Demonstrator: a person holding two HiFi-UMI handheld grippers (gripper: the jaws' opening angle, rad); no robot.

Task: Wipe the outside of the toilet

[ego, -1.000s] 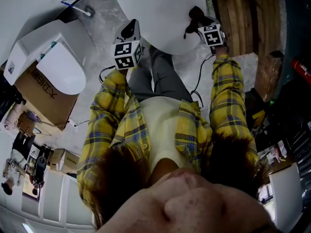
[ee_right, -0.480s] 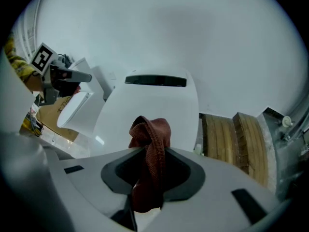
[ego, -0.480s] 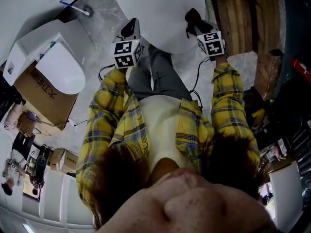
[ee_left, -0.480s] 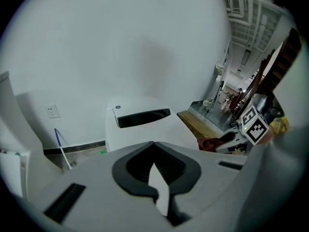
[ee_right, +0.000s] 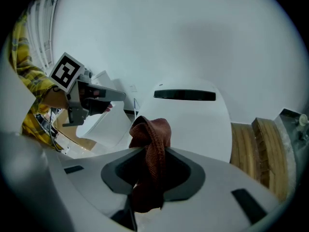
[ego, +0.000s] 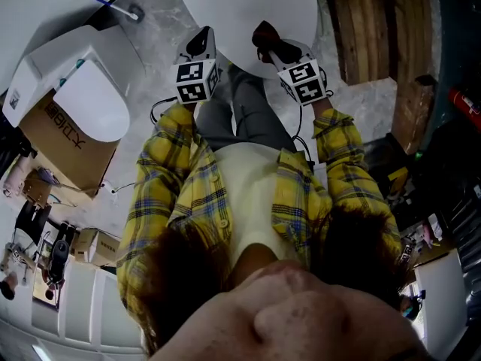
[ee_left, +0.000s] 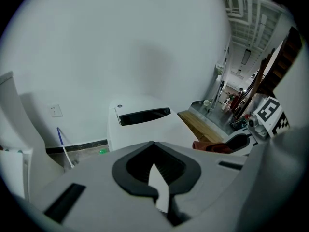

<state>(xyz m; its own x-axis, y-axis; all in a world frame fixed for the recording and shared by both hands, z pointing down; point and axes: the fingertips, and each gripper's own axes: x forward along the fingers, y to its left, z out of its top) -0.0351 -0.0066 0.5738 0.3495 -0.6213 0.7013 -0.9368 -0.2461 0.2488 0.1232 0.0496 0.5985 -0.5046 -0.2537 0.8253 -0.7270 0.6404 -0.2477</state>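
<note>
A white toilet (ego: 248, 17) with its lid down fills the top of the head view. My right gripper (ego: 269, 42) is shut on a dark red cloth (ego: 263, 33), which lies against the toilet's near rim. In the right gripper view the cloth (ee_right: 153, 144) bunches up between the jaws, with the lid (ee_right: 198, 122) behind it. My left gripper (ego: 201, 43) hovers at the toilet's near left edge, shut and holding nothing. The left gripper view looks over its closed jaws at the toilet (ee_left: 145, 124), the cloth (ee_left: 212, 147) and the right gripper (ee_left: 244, 141).
A second white toilet (ego: 83, 89) stands to the left on a cardboard box (ego: 64, 141). A blue-handled stick (ego: 113, 9) leans at the wall. Wooden planks (ego: 368, 21) lie to the toilet's right. Cables trail on the floor by my legs.
My right gripper has slid left along the toilet's near rim with the cloth. The left gripper has stayed almost in place.
</note>
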